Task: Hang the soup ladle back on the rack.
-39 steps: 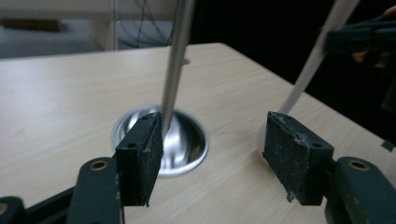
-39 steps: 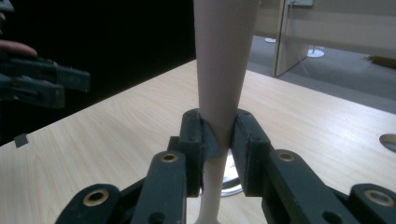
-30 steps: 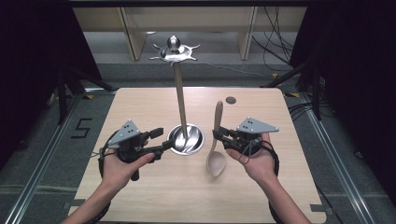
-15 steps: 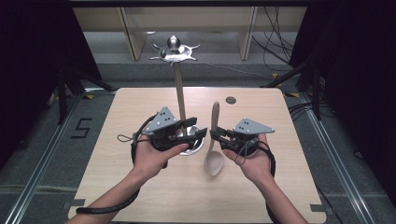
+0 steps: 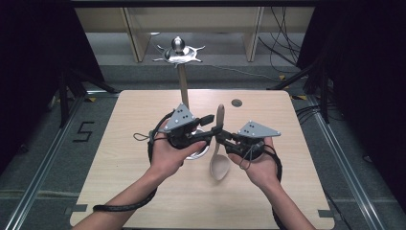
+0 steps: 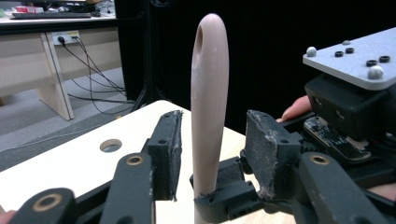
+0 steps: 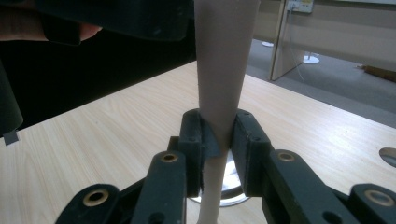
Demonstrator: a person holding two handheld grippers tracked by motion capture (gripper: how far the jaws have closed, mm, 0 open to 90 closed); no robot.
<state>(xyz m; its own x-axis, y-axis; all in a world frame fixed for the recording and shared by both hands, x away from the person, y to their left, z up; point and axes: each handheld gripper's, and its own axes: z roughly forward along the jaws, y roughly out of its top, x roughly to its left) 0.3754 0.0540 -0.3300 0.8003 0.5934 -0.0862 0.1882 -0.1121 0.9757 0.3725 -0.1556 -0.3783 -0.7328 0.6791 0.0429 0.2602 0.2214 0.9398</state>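
Right gripper (image 5: 221, 136) pinches beige spoon (image 5: 219, 152) at its handle, upright above the wooden table (image 5: 297, 191).
Left gripper (image 6: 212, 154) spread, jaws flanking the handle without touching; steel ladle (image 5: 184, 91) stands just behind.

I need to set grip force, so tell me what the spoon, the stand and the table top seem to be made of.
Spoon: smooth matte beige, uniform colour, no grain; likely plastic or silicone.
Stand: the top piece and round base mirror the light, so polished metal; its pole looks dull tan, perhaps wood.
Table top: pale with fine grain lines, wood or wood-look laminate.
The right tool is clamped on the spoon.
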